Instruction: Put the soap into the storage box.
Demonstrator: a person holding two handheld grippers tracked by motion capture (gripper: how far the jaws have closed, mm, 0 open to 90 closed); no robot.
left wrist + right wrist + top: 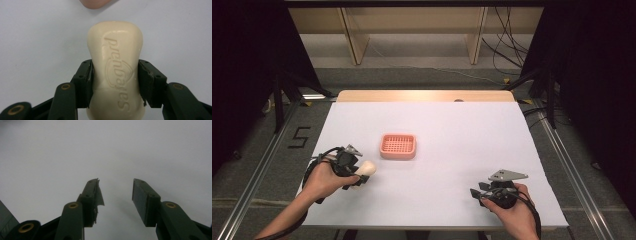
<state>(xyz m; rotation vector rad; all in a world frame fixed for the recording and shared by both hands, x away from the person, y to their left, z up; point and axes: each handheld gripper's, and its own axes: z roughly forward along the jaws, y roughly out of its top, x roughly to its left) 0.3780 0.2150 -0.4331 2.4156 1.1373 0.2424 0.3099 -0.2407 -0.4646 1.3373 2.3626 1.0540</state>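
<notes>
At the lower left of the high view, the left gripper (pixel 357 175) is clamped on a cream bar of soap (pixel 365 169), its jaws pressing the bar's narrow waist in the left gripper view. Just right of it, near the frame's middle, sits a pink soap dish (pixel 398 146), with nothing in it. The pickup looks done; carrying the soap over and setting it in the dish remains. At the lower right, the right gripper (pixel 477 194) rests over the white table (pixel 462 130), jaws apart and holding nothing.

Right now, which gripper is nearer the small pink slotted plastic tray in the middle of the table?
Left. The left gripper, clamped on a cream soap bar, sits just beside the pink tray. The right gripper stands open, far off near the table's front right.
</notes>
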